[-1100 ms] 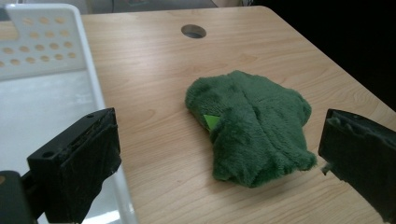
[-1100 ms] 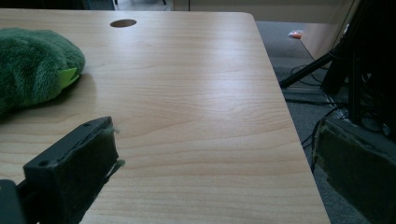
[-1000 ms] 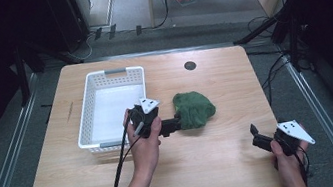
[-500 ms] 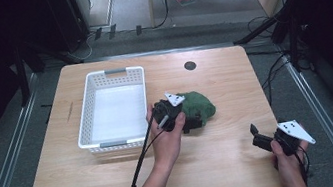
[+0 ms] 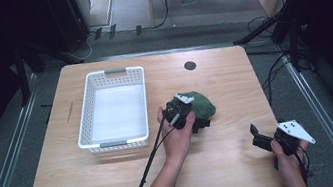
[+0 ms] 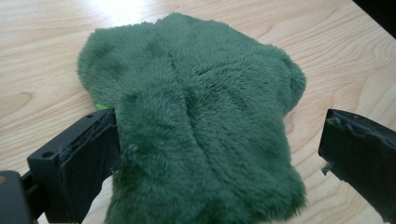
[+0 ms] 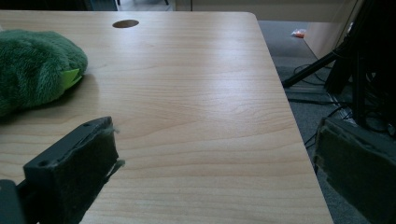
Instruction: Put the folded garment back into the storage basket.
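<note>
A: Entry, object. Dark green plush toy with long shaggy pile [image 6: 201,135], soft and lumpy, rounded lobes at its far end. A seam or crease runs down its middle. A small bright-green tab shows at its edge in the right gripper view [image 7: 70,77].

B: Location?

A: Flat on the pale wood-grain desk [image 5: 224,84], right of centre, just right of the white perforated plastic basket with a grey handle strip [image 5: 112,108]. Toy and basket are near but apart.

B: Orientation?

A: In the left gripper view the long axis runs away from the camera, along the line of the tongs; the narrower end lies nearest the camera, the broader lobed end farthest. In the high view it reads as a rounded heap and I cannot tell an axis there.

B: Left tongs [image 6: 219,154]?

A: Black, blocky jaws with worn foam-like pads. Spread wide, one on each side of the narrow end. The left-hand jaw is against the fur; the right-hand jaw stands clear, with desk showing between it and the pile. Not clamped.

B: Right tongs [image 7: 215,172]?

A: Same build, frayed padding on the near jaw. Wide apart, nothing between them. Held low above the desk's near right corner [image 5: 263,140], well apart from the toy.

B: Desk surface?

A: Smooth, light sheen, a dark round grommet hole [image 5: 190,65] near the far edge.
</note>
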`<action>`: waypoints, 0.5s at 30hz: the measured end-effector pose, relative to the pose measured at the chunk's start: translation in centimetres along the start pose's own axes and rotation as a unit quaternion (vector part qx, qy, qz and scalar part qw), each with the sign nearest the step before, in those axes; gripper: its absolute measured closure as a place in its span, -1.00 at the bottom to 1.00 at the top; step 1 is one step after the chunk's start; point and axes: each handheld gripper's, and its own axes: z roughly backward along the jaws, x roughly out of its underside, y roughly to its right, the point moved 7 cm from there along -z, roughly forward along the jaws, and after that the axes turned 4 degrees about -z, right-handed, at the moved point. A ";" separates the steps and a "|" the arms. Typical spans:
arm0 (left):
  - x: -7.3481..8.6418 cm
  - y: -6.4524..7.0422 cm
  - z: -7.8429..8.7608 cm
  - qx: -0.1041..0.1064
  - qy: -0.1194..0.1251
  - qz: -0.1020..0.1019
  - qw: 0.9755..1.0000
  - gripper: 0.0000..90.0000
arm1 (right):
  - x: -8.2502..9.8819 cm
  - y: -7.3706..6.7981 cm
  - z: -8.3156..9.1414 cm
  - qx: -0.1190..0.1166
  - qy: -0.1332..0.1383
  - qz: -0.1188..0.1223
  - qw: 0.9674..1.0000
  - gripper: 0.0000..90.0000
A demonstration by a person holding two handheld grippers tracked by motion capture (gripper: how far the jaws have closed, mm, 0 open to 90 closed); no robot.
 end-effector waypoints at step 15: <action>0.2 -0.3 -2.7 -0.052 -0.038 -0.014 0.998 -1.00 | 0.0 0.0 -0.1 -0.001 -0.001 -0.002 1.000 -1.00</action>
